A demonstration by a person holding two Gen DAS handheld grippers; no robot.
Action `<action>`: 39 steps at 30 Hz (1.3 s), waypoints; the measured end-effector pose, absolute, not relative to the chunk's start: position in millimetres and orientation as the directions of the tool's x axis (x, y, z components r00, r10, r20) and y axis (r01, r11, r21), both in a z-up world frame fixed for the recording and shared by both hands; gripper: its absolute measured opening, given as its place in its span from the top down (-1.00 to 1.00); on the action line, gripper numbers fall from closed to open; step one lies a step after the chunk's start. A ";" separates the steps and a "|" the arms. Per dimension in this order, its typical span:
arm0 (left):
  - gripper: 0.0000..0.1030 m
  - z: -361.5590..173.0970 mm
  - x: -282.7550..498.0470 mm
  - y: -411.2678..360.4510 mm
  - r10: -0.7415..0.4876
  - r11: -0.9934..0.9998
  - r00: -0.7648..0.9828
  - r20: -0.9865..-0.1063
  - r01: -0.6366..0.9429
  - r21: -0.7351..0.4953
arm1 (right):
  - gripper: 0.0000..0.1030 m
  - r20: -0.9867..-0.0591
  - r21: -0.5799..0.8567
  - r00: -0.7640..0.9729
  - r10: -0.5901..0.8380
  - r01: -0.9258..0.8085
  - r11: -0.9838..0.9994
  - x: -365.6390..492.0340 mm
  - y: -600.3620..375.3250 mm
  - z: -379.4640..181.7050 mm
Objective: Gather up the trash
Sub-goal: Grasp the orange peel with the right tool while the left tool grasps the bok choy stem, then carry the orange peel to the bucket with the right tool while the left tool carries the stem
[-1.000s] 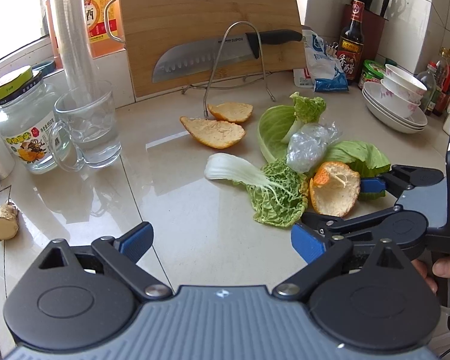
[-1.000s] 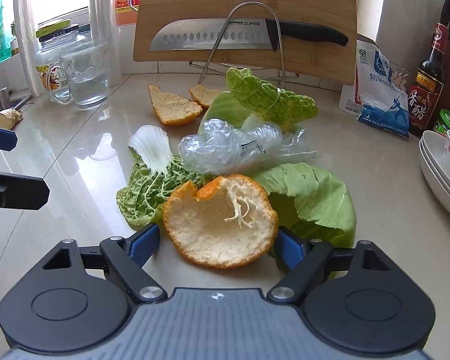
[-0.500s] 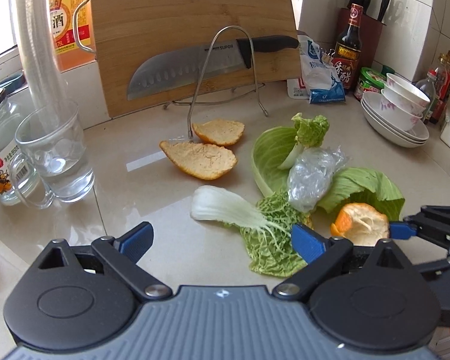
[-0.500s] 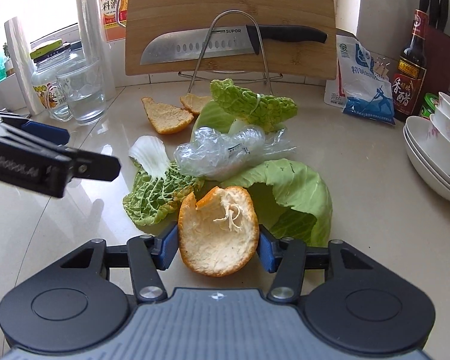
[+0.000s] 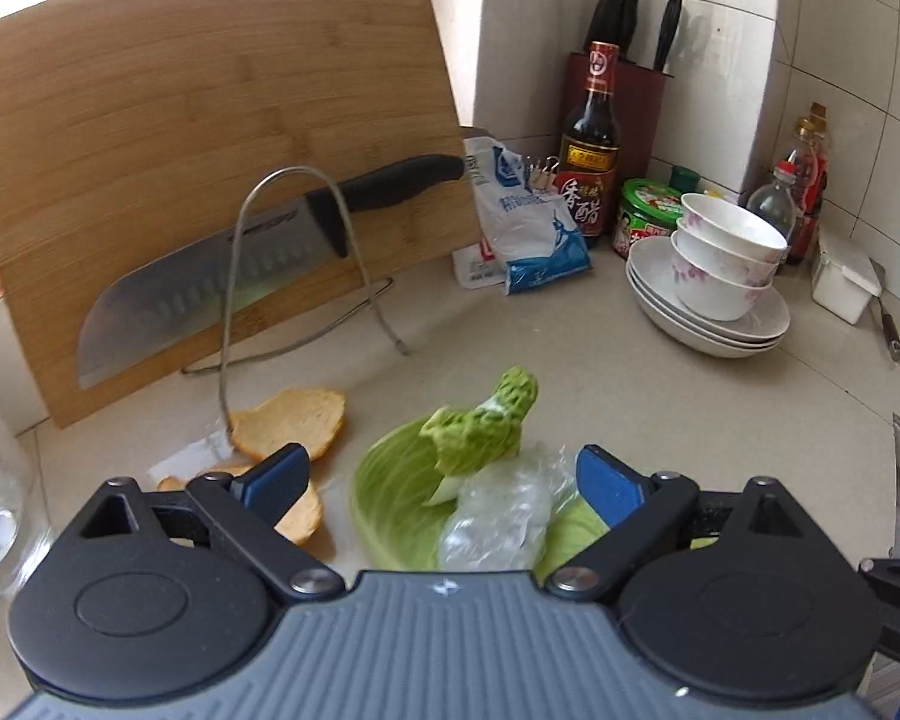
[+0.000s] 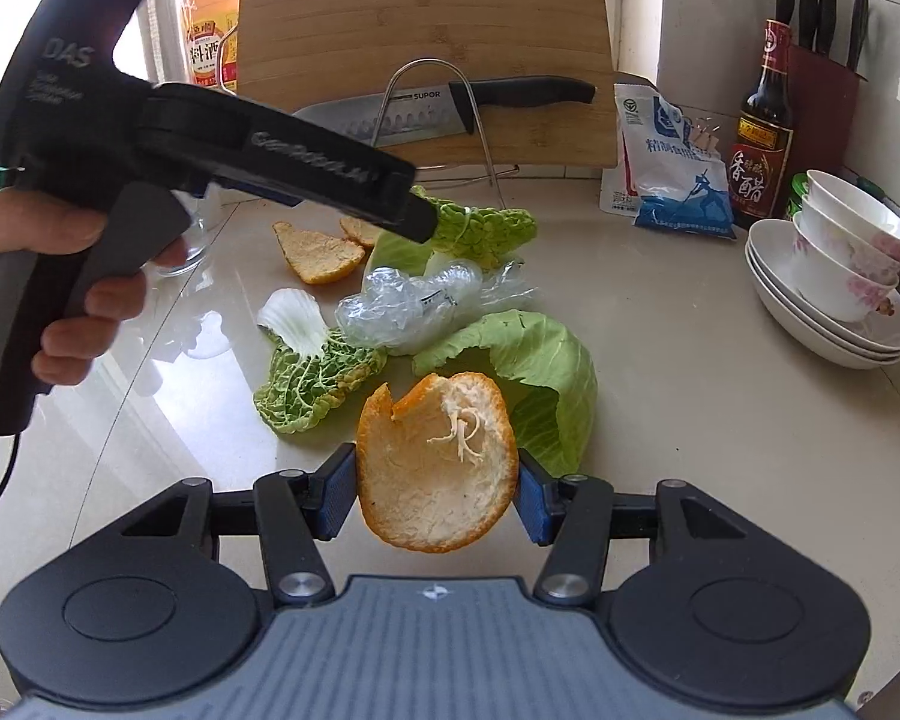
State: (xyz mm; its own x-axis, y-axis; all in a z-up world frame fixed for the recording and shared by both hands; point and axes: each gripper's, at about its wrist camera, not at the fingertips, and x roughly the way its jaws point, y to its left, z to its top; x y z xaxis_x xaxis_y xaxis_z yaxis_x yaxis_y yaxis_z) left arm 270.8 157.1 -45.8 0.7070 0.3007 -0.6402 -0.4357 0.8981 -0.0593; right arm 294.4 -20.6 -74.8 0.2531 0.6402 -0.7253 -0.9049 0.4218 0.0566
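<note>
Kitchen counter, pale and glossy, midway through a cleanup: your right gripper pinches a curled orange peel between both blue pads, which have just closed in on it, and it appears lifted just clear of the surface at 6 o'clock in the right wrist view. Your left gripper hangs spread and empty over the middle of the scrap pile, its tips reaching in from 10 o'clock in the right view.

That looks like one piece in hand and most of the job ahead. Behind the peel lie a smooth cabbage leaf at 3 o'clock of it, a crinkled savoy leaf at 10 o'clock, crumpled plastic film at 12 o'clock, then another curly leaf and two more peel pieces farther back. No bin shows in either view.

Beyond the scraps, at 12 o'clock, a bamboo cutting board leans on a wire rack with a knife across it. A salt bag, vinegar bottle and knife block stand at 2 o'clock; stacked bowls sit on plates at 3 o'clock against white tile.
</note>
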 end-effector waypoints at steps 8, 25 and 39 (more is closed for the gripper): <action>-0.06 -67.7 311.6 162.8 0.258 0.918 0.691 -0.675 -0.392 -0.051 | -0.14 -0.724 0.065 0.285 0.628 -0.879 0.473 298.5 -37.2 -73.2; 0.73 -44.6 298.6 170.3 0.250 0.939 0.705 -0.664 -0.344 -0.012 | -0.14 -0.731 0.061 0.329 0.597 -0.841 0.538 292.9 -67.3 -69.0; 0.73 -3.7 269.1 149.9 0.123 0.968 0.704 -0.699 -0.241 -0.072 | -0.14 -0.729 0.067 0.354 0.586 -0.814 0.577 284.1 -113.1 -54.2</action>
State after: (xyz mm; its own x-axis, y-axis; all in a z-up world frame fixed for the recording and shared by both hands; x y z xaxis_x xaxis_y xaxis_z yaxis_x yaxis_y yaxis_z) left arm 269.1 149.9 -3.7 0.7039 0.1233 -0.6995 -0.2412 0.9678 -0.0721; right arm 284.1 -113.1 -54.2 0.3544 0.5856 -0.7290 -0.8143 0.5765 0.0672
